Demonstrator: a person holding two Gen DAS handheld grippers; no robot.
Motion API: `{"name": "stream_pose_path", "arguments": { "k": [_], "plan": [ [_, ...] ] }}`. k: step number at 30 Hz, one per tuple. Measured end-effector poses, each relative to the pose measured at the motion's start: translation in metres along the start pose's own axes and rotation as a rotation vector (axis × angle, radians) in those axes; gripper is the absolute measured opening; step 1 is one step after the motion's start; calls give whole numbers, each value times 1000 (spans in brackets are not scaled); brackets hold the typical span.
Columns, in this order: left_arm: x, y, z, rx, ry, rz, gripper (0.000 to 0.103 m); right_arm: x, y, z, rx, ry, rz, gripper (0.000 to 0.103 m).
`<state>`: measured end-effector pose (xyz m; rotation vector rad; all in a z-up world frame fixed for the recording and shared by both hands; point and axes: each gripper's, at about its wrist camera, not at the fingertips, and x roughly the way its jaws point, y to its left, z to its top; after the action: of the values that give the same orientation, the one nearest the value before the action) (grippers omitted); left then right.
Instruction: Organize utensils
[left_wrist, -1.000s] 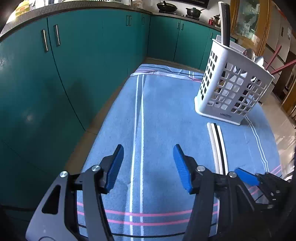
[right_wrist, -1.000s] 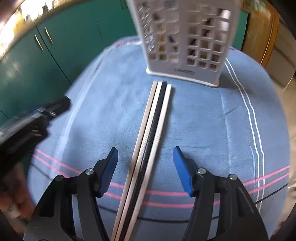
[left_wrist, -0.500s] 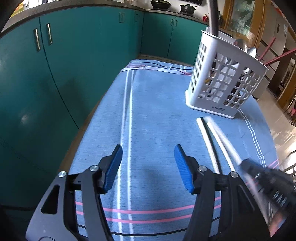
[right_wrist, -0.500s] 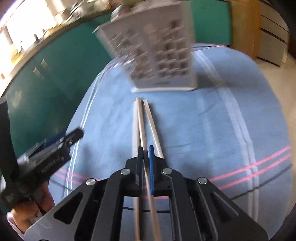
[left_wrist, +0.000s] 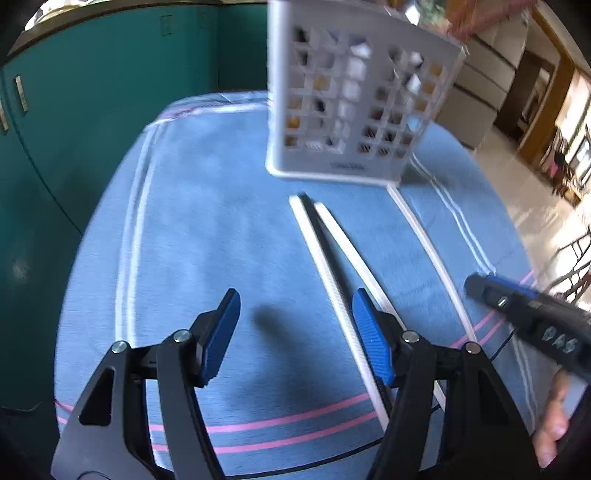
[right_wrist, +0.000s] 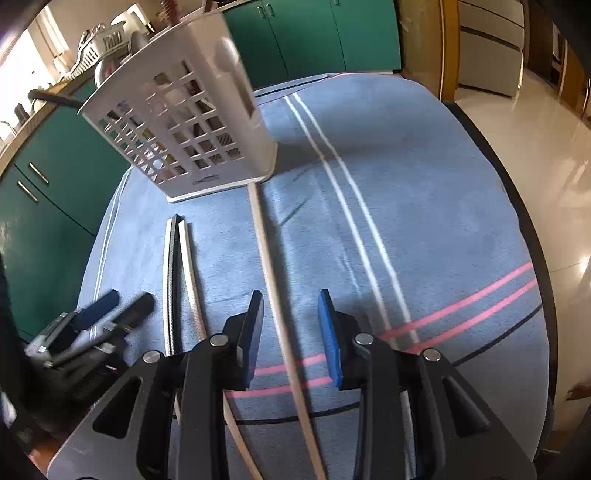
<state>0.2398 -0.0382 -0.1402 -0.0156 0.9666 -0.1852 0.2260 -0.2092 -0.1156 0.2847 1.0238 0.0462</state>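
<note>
The right gripper (right_wrist: 290, 328) has let go — one chopstick (right_wrist: 264, 240) now lies apart from the others (right_wrist: 177, 266). Both grippers are open; the left gripper (left_wrist: 293, 332) hovers. It needs picking up again for the basket (right_wrist: 177, 122).

A white plastic utensil caddy (right_wrist: 192, 125) with square lattice holes stands upright toward the far edge of the blue striped cloth (right_wrist: 424, 221); utensils show inside it, blurred. Four chopsticks lie flat on the cloth, pointing at the caddy. Three lie together: a white one (left_wrist: 328, 280), a black one (right_wrist: 173, 277) and another white one (left_wrist: 354, 262). A pale, possibly wooden one (right_wrist: 269, 266) lies apart, its tip touching the caddy's base corner.
</note>
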Motion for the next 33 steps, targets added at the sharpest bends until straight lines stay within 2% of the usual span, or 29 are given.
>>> {"name": "stream_pose_path", "arguments": {
  "k": [2, 5, 6, 7, 8, 12, 13, 14, 16, 20, 22, 23, 30, 32, 33],
  "plan": [
    [5, -3, -2, 3, 1, 9, 64, 1, -4, -1, -2, -3, -3, 37],
    [5, -11, -1, 22, 11, 28, 63, 3, -7, -2, 0, 0, -1, 39],
    [6, -14, -2, 33, 6, 34, 53, 4, -8, -2, 6, 4, 2, 39],
    [4, -18, -3, 57, -9, 20, 28, 5, -10, -2, 13, 7, 6, 39],
    [4, -21, -3, 69, -8, 1, 16, 5, -10, -3, 16, 7, 8, 39],
    [0, -14, -1, 55, -7, -39, 12, 9, -15, -5, 22, 12, 5, 39],
    [-5, -11, -1, 42, -19, -45, 5, 7, -16, -6, 23, 11, 5, 39],
    [-10, -7, -1, 34, -31, -50, 2, 7, -18, -7, 25, 10, 2, 39],
    [-24, -1, 0, 21, -60, -62, 2, 6, -21, -7, 31, 11, 1, 39],
    [-36, 13, 6, -19, -89, -5, 5, 6, -25, -7, 46, 10, 5, 39],
    [-31, 18, 8, -48, -70, -28, 31, 6, -24, -7, 44, 10, 6, 42],
    [-27, 20, 11, -46, -61, -38, 33, 6, -23, -7, 40, 10, 6, 43],
    [0, -7, -2, 34, 21, -78, 34, 6, -22, -9, 29, 10, -1, 45],
    [1, -15, -5, 73, 10, -47, 33, 7, -22, -9, 26, 9, -1, 45],
    [2, -16, -5, 76, 6, -37, 14, 7, -22, -9, 26, 9, -2, 45]
  ]
}}
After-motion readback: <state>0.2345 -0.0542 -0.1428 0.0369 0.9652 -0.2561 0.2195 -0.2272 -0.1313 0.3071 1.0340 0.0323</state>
